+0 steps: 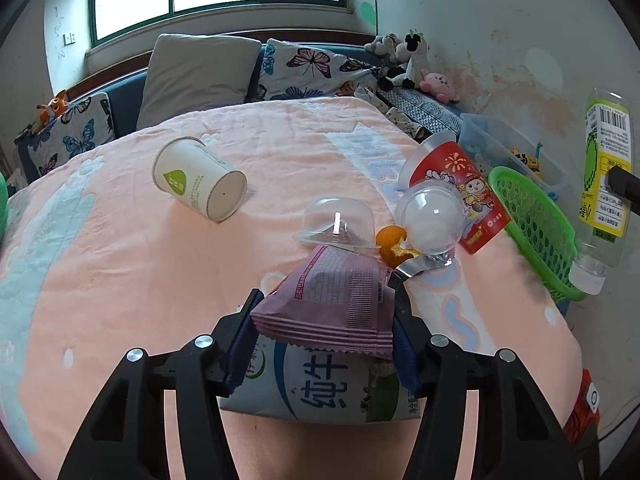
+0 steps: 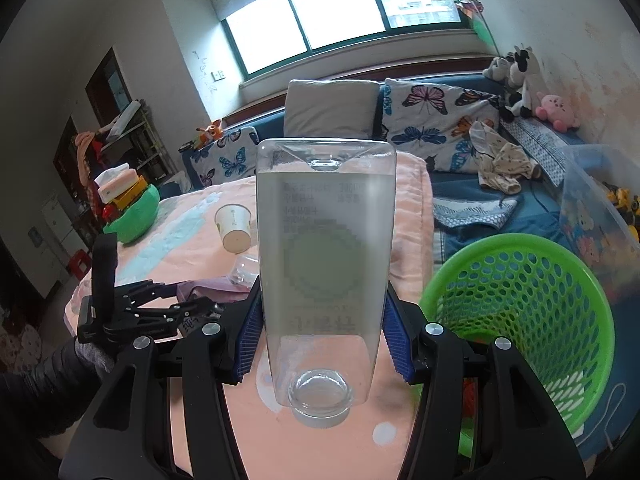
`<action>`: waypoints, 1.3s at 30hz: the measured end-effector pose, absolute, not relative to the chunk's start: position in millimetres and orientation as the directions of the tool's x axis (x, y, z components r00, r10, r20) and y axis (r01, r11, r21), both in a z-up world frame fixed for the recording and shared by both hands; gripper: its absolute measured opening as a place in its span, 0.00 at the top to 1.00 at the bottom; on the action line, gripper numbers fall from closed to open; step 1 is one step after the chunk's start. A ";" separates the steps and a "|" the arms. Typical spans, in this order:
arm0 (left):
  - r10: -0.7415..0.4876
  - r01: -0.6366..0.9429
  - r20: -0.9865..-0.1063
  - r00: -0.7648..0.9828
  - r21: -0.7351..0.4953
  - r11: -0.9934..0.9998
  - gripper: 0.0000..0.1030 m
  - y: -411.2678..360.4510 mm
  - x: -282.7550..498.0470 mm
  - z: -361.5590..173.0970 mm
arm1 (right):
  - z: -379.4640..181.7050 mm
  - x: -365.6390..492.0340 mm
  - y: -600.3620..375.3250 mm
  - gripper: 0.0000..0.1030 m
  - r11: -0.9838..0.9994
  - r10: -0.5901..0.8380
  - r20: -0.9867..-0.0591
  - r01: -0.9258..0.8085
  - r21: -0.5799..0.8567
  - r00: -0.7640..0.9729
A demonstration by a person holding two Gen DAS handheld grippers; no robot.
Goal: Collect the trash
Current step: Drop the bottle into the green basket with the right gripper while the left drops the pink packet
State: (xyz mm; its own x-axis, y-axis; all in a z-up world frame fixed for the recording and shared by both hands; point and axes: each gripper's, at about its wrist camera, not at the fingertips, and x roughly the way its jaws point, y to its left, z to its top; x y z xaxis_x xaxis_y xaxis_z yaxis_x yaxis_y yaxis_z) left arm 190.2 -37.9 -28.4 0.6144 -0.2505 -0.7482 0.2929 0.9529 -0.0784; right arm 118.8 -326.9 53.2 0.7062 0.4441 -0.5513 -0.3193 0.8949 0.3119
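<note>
My left gripper is shut on a pink snack wrapper, held above a milk carton on the pink blanket. Ahead lie a clear jelly cup, an orange peel, a clear dome lid, a red cup and a white paper cup. My right gripper is shut on an empty clear plastic bottle, neck toward the camera, beside the green mesh basket. The bottle and basket also show in the left wrist view.
The pink blanket covers the table. A sofa with butterfly cushions and plush toys stands behind. A clear storage box with toys sits at the right. A green bowl with toys stands at the far left.
</note>
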 end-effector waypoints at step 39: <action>-0.486 0.529 -0.663 0.570 -0.156 0.834 0.46 -207.6 203.3 43.6 | -26.3 112.7 -450.7 0.36 0.972 0.081 -0.651 0.086 0.220 0.755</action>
